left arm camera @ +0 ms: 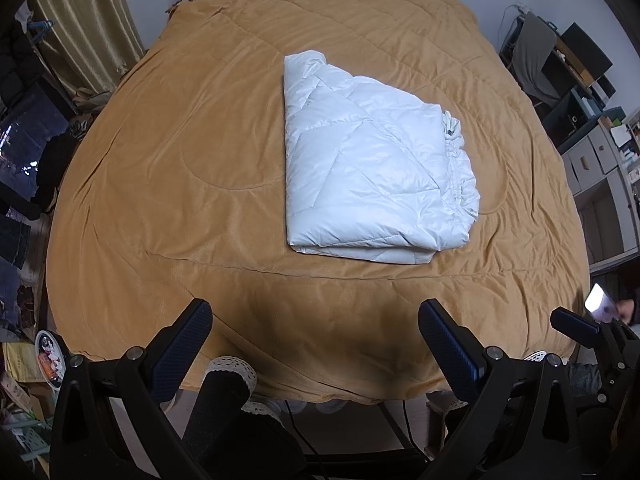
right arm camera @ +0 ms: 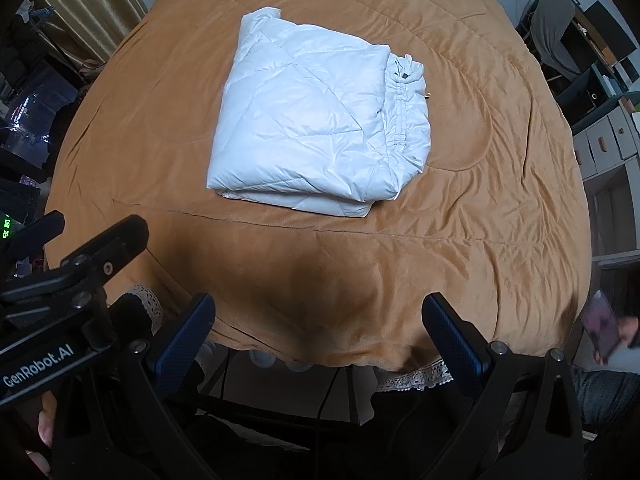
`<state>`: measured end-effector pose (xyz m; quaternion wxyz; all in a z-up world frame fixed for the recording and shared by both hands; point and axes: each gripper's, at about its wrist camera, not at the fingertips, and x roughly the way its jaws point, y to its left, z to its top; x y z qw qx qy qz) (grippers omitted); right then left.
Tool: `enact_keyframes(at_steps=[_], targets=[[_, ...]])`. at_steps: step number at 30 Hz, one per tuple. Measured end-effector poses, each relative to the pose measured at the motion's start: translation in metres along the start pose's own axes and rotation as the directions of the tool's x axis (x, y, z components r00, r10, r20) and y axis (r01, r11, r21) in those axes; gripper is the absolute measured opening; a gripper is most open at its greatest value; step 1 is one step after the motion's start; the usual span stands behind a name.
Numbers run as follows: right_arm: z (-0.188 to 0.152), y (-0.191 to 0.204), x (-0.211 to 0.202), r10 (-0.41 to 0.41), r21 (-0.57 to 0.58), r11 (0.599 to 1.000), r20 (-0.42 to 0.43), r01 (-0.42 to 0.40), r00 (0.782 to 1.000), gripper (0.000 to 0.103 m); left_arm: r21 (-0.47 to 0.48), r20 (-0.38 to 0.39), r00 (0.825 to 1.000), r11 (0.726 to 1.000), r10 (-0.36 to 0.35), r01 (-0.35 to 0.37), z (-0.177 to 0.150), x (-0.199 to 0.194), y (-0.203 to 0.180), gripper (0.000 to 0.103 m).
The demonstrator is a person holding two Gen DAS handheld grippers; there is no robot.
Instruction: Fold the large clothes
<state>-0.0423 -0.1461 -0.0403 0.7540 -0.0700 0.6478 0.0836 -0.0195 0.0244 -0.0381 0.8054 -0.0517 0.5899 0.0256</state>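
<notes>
Soft dim light, sharp centre, dark shadow below – fisheye-warped, vignetted corners

Folded jacket (left arm camera: 372, 168) lying on the quilt (left arm camera: 160, 184), roughly mid-bed, drawstring hem to the right side. Both grippers back at the near edge, well apart from the jacket: left gripper (left arm camera: 316, 344) w/ fingers spread, right gripper (right arm camera: 320, 336) same, just to its right. Curtain (left arm camera: 84, 28) far left, shelves (left arm camera: 592, 128) far right.

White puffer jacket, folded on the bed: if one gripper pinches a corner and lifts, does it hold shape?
Probably not. The white puffer jacket is soft quilted fabric in loose stacked layers, so it would likely unfold and droop. Its glossy shell looks slippery. It probably weighs little for its bulk, given the puffy fill.
</notes>
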Motion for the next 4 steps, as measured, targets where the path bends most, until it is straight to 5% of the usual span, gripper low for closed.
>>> enact_keyframes(at_steps=[4], targets=[[0.0002, -0.0005, 0.0003, 0.002, -0.001, 1.0, -0.002, -0.002, 1.0, 0.103, -0.001, 0.0, 1.0, 1.0, -0.001, 0.001, 0.0006, -0.0001, 0.0, 0.103]])
